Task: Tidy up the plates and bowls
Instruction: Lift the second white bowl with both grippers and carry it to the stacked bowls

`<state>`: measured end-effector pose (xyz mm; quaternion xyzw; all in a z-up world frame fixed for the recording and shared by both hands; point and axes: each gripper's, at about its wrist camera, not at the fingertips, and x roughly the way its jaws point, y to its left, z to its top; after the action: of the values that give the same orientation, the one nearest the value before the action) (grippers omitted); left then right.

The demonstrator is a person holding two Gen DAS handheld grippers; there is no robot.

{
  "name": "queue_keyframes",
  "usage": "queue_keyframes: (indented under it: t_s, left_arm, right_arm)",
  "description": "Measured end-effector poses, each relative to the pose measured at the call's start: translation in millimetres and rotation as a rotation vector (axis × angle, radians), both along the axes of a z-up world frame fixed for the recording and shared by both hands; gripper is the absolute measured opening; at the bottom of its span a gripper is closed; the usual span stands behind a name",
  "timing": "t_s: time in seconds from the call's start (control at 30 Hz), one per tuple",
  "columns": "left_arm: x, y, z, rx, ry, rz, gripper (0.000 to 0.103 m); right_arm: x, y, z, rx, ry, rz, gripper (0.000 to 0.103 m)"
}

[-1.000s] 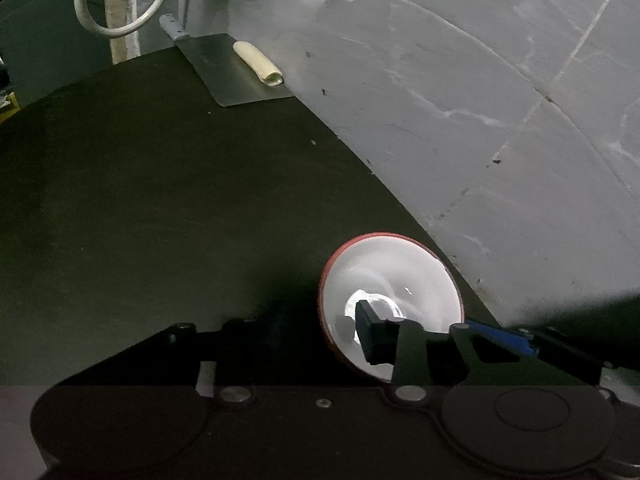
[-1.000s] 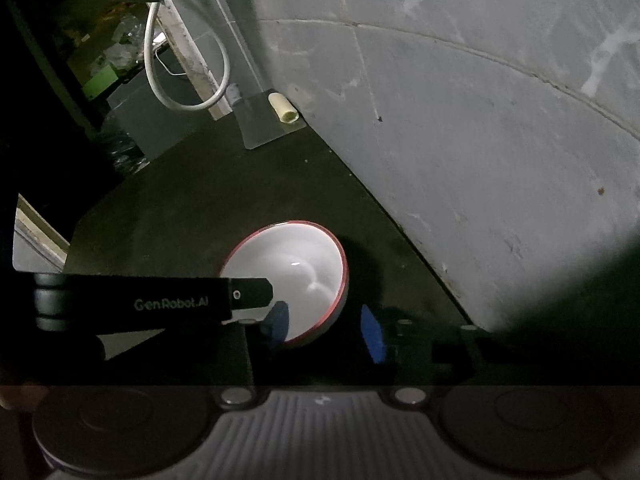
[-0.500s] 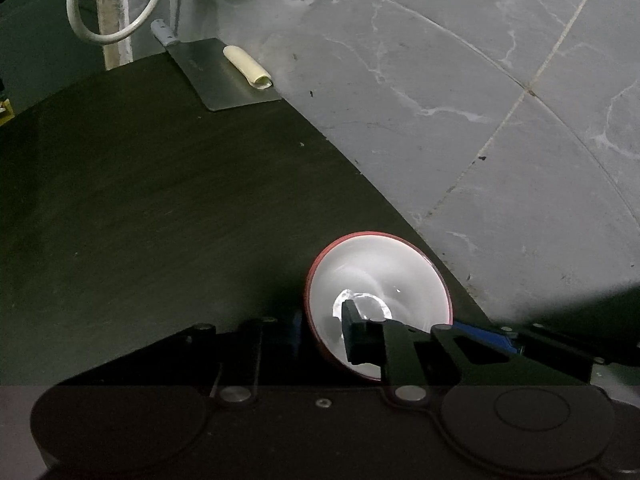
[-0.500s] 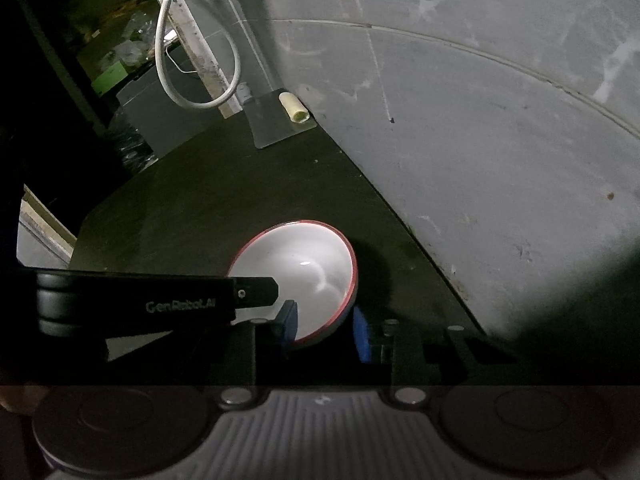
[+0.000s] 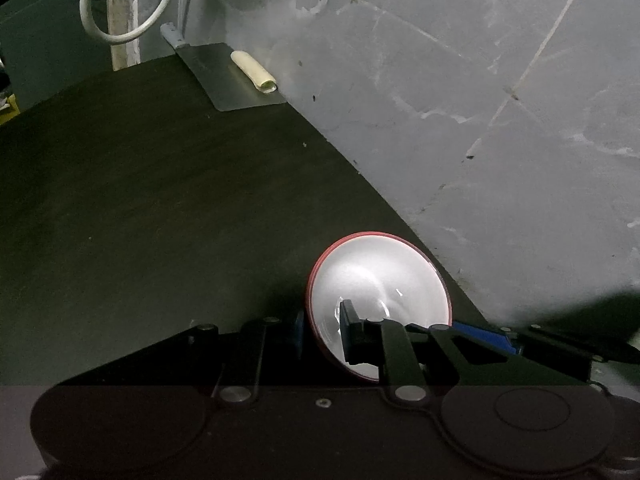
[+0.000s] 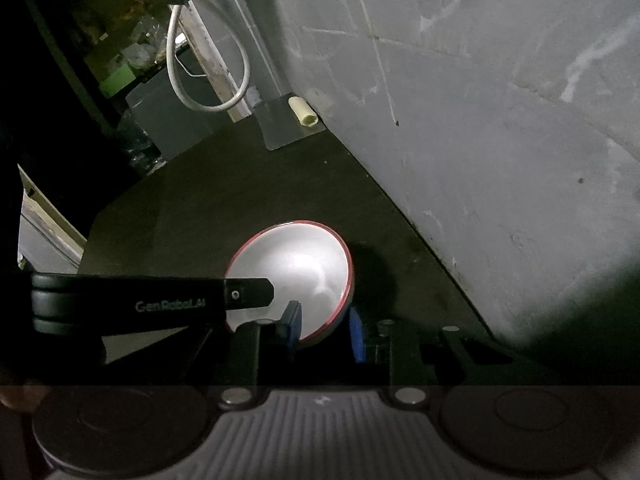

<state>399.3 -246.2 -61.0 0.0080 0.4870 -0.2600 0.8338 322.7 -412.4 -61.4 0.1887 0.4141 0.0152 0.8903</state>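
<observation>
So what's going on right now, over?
Both grippers, left and right, straddle the red-rimmed bowl's rim, one finger inside, one outside. Bowl on dark counter by the wall. Cleaver far off, nothing blocking.

Overall light: dim in both views, the dark worktop (image 5: 168, 208) barely showing any grain.
Brightest spot: the white inside of the bowl (image 5: 376, 280), washed out by glare, with small sharp glints near its bottom; same blown-out patch in the right view (image 6: 296, 264).
Wall: grey wall (image 5: 480, 120) evenly lit at 1 o'clock.
Shadows: a soft dark patch on the worktop at 3 o'clock of the bowl in the right view; black vignette at 4 o'clock.
Tools: the left tool (image 5: 320, 334) and right tool (image 6: 326, 326) near-silhouettes.
Distortion: straight edges bow toward the rim.
</observation>
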Motion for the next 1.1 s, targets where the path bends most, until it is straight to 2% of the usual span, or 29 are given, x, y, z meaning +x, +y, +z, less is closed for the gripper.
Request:
queue_keyframes:
  t_s: [0.53,1.1]
  left_arm:
    - [-39.3,25.6,32.2,-0.038,-0.069,-0.027,0.019]
    - [-77.8,56.9,49.4,-0.048,-0.094,-0.06,0.019]
  right_arm:
    - [-38.0,18.1,35.6,-0.01,-0.085,-0.005,0.029]
    - [-78.9,46.9,56.2,-0.013,-0.112,0.01,0.029]
